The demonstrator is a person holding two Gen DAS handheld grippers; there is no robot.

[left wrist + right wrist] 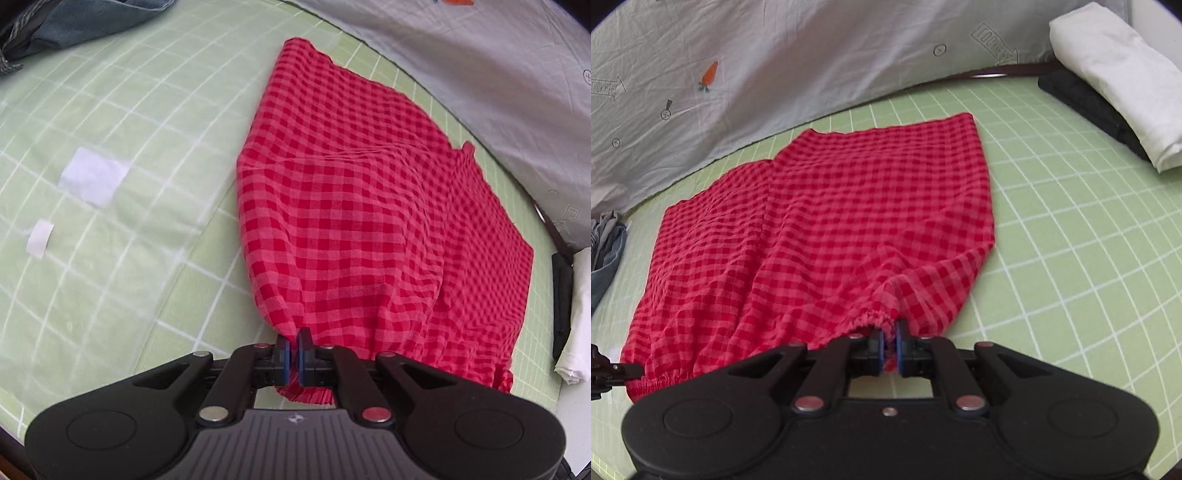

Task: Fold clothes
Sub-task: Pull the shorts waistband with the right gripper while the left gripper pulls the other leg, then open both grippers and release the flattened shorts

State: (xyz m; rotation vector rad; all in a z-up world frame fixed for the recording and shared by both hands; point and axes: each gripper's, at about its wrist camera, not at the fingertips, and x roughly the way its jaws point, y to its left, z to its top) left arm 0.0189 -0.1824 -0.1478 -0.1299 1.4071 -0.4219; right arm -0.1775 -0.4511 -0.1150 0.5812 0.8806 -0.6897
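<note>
- My left gripper (294,349): jaws pinched nearly closed on the elastic waistband of the red gingham shorts (369,206), at its left end.
- My right gripper (890,350): jaws likewise clamped tight on the waistband's right end; cloth bunches up between the blue pads (881,349).
- Shorts lie spread on the green grid sheet (1071,258), waistband on the near side and lifted slightly at both grips, legs running toward the far edge.
- Far edge of the sheet meets a grey printed sheet (775,55) with a carrot motif.
- Far right corner: folded white garment (1115,74) stacked on a dark one (1086,103).
- Far left corner: denim pile (74,22), well apart from the shorts.
- Two white patches (94,177) on the sheet's left side.
</note>
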